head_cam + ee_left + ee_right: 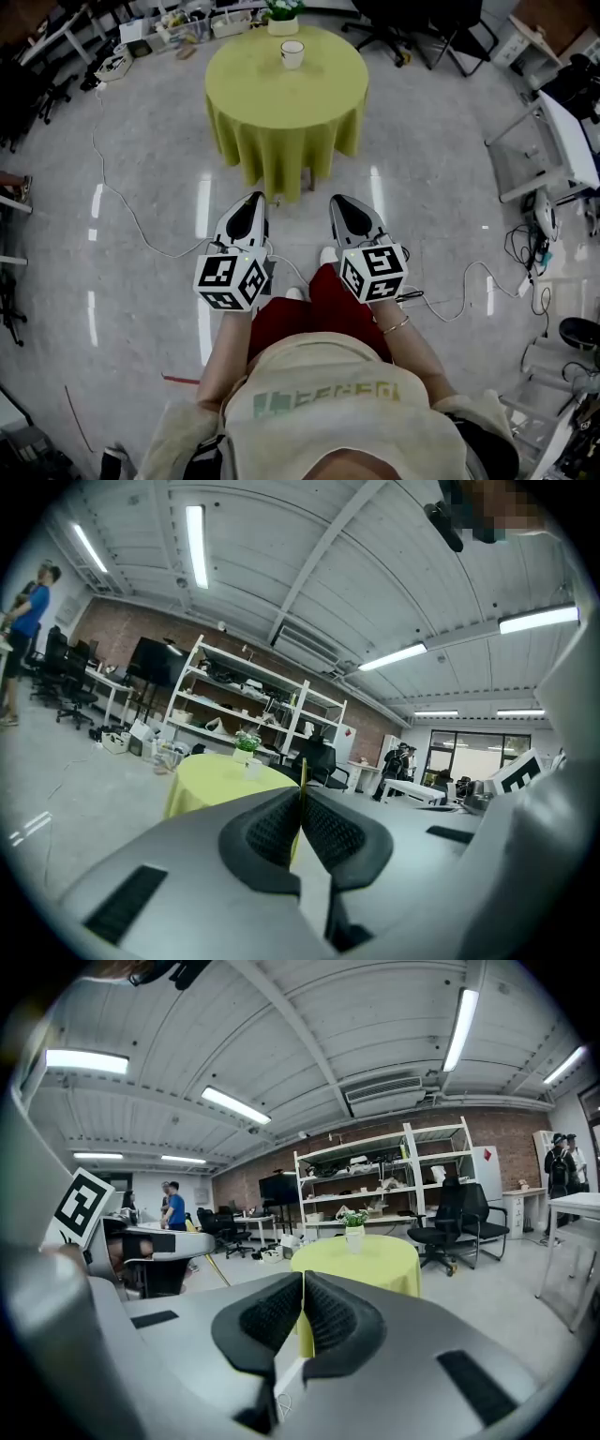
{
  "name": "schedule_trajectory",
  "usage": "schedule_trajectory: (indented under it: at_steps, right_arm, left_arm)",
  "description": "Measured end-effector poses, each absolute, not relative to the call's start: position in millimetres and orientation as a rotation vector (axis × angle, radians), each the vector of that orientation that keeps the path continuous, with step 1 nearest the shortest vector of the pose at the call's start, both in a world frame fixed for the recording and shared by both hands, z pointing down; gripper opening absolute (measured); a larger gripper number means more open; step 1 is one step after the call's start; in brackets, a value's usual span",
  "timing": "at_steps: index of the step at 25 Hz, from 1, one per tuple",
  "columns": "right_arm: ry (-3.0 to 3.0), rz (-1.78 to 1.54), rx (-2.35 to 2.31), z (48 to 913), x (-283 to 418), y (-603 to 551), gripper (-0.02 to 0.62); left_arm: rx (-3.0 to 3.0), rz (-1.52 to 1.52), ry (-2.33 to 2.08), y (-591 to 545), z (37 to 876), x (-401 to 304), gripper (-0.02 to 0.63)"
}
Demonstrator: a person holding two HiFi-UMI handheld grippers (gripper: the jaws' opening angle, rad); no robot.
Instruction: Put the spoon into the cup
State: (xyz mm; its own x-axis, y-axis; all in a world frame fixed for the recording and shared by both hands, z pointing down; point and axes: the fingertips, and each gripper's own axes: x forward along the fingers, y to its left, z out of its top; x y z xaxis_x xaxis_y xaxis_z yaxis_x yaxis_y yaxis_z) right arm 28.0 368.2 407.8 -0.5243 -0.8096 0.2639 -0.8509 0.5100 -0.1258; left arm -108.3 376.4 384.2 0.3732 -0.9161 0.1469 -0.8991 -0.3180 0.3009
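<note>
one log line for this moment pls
left gripper: shut, empty | right gripper: shut, empty | both: held low, short of table | cup: upright on table | spoon: not seen

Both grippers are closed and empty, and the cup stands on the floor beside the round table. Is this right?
No: the head view shows the cup on the round table, not beside it. The left gripper and right gripper are closed and empty.

The cup (pixel 292 53) stands on the table (pixel 281 103), a potted plant (pixel 283 17) just behind it.
</note>
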Motion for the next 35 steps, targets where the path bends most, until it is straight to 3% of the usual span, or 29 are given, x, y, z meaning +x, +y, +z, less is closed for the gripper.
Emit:
schedule_trajectory:
  at_steps: [11, 35]
  right_arm:
    - [-2.585, 0.386, 1.446, 410.8, 24.8, 333.4, 0.037]
    - [-2.56, 0.474, 1.404, 428.5, 71.3, 130.1, 0.037]
  left_arm:
    - [2.296, -0.062, -1.597, 339.9, 392.5, -113.9, 0.025]
    - [2.172, -0.044, -1.63, 144.9, 415.6, -84.5, 0.025]
